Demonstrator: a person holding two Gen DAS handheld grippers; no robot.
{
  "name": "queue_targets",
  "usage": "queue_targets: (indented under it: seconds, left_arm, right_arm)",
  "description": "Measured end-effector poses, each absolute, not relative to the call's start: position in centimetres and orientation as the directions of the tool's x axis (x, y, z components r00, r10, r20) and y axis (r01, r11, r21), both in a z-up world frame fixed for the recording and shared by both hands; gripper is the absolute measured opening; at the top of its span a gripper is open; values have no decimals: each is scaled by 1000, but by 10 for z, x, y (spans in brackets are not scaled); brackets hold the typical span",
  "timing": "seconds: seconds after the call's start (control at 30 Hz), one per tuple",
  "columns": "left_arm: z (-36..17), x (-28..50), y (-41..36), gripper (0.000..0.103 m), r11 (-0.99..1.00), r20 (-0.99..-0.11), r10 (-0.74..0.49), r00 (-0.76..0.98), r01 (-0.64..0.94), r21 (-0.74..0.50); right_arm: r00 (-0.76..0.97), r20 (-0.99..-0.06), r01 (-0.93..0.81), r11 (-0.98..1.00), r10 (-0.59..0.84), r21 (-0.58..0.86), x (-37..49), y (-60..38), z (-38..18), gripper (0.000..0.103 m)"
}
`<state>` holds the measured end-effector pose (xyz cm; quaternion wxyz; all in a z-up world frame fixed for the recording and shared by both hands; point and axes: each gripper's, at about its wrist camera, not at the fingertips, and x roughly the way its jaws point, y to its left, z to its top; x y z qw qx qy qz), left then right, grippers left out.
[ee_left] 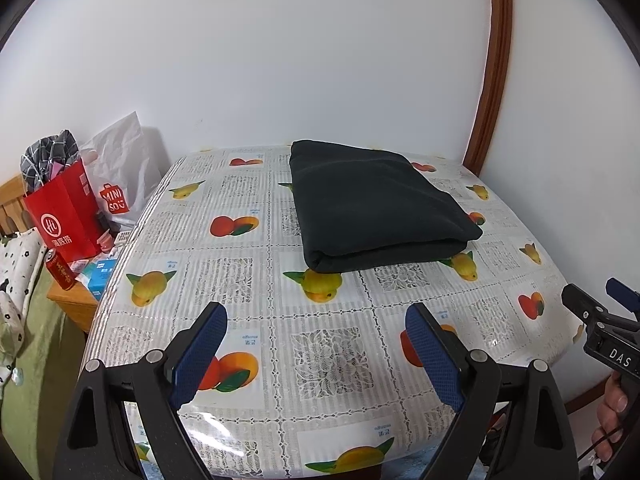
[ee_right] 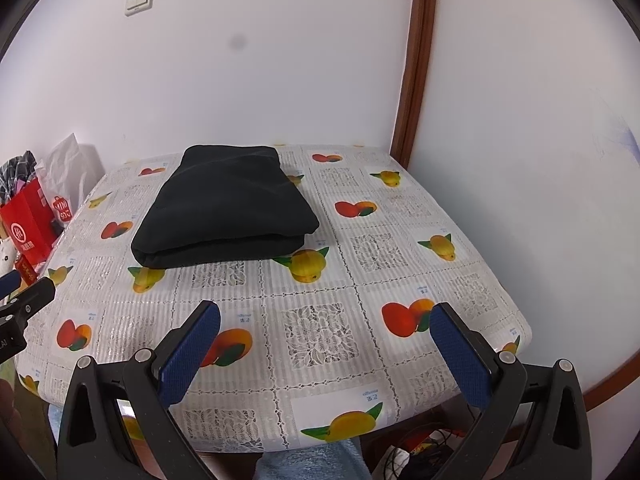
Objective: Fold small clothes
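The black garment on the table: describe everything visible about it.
The black garment is a dark, matte, fleece-like cloth folded into a thick rectangular bundle of several layers, its rounded fold edge facing the cameras. It lies flat on the fruit-print tablecloth, toward the far side near the white wall. Neither the left gripper nor the right gripper touches it; both are open and empty.

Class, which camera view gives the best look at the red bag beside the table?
The left wrist view: the red bag shows whole, logo readable, with checked cloth poking out. In the right wrist view the bag sits small at the left edge, partly cut off.
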<state>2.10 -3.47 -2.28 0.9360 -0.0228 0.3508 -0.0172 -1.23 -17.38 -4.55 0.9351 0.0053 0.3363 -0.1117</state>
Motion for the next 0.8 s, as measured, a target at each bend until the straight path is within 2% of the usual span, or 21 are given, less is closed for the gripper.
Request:
queue_targets:
  seconds: [0.8]
  left_arm:
    - [-27,27,-35,91,998,-658,-61,750,34,-55]
  right_arm:
    - [754,-627,203,977,-196,-61,-9,-172,-49,103]
